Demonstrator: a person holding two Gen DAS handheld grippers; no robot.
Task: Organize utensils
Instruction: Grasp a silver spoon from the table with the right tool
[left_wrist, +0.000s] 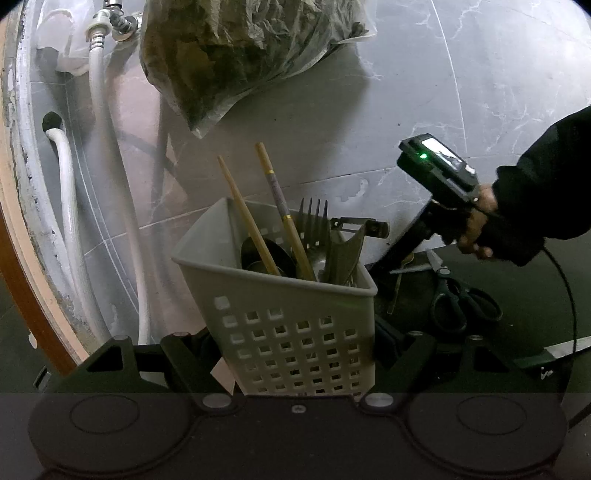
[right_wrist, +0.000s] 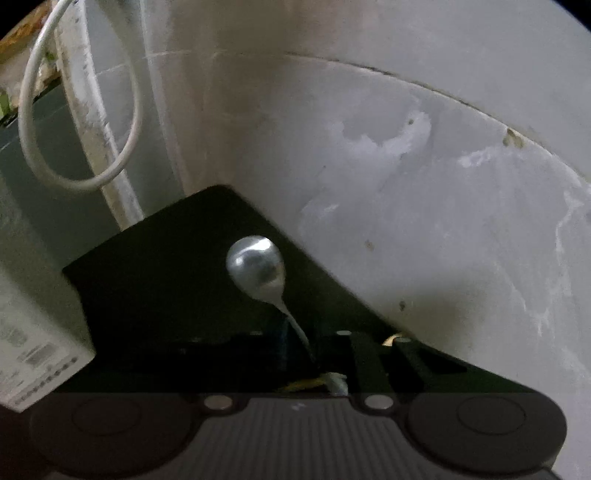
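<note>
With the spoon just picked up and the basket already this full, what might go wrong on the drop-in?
1. The right gripper pinches the spoon only at its thin handle, so it may swivel or slip.
2. The basket is crowded with chopsticks, a fork and a peeler; the spoon could snag on them.
3. The scissors lie close beside the basket and could get knocked.

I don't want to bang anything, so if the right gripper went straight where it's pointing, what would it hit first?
Probably the black mat; the spoon in the right gripper would touch it first, though depth is unclear.
</note>
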